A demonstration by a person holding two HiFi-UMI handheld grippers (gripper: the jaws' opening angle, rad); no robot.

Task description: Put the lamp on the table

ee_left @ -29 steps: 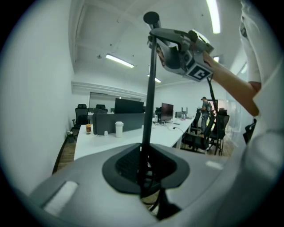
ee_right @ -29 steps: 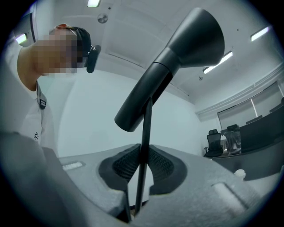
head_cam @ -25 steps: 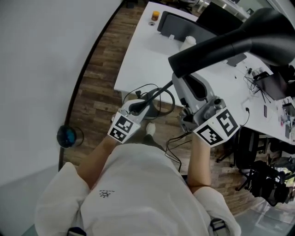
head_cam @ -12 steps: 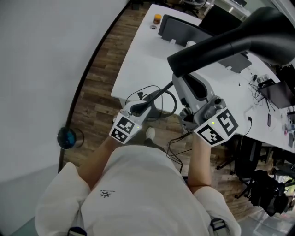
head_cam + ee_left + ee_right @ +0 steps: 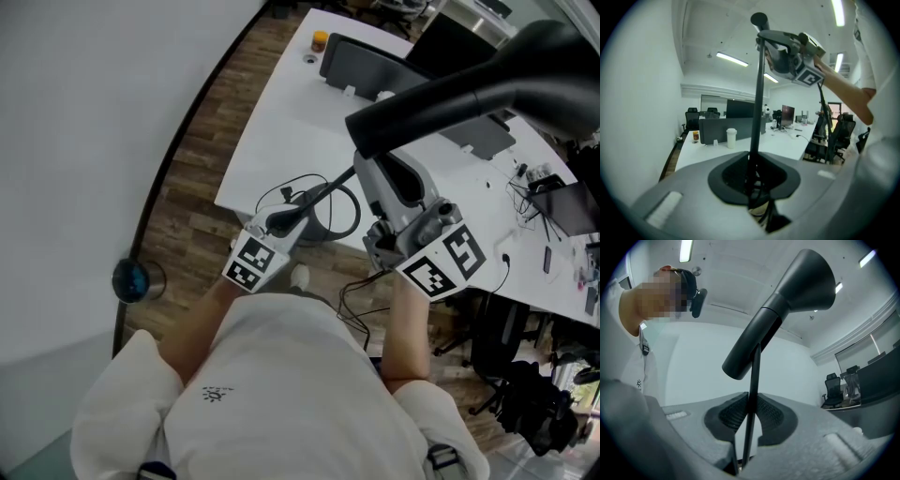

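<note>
Lamp (image 5: 469, 89): black.
Table (image 5: 281, 141): white.
Floor (image 5: 192, 178): brown wood planks.
Marker cube (image 5: 441, 262): black-and-white squares.
Shirt (image 5: 272, 394): white.
Wall (image 5: 75, 141): pale grey.

Black thin-stemmed lamp (image 5: 450, 89) with cone shade, tilted in the air beside white table (image 5: 281, 131).

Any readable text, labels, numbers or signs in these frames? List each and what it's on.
No readable words or numbers anywhere.
Left gripper and right gripper cubes: black-and-white square markers, patterns only, no letters.
Shirt: small dark print, too small to read.
Cup and orange jar on the table: no print can be made out.
Lamp: plain black, no label seen.
</note>
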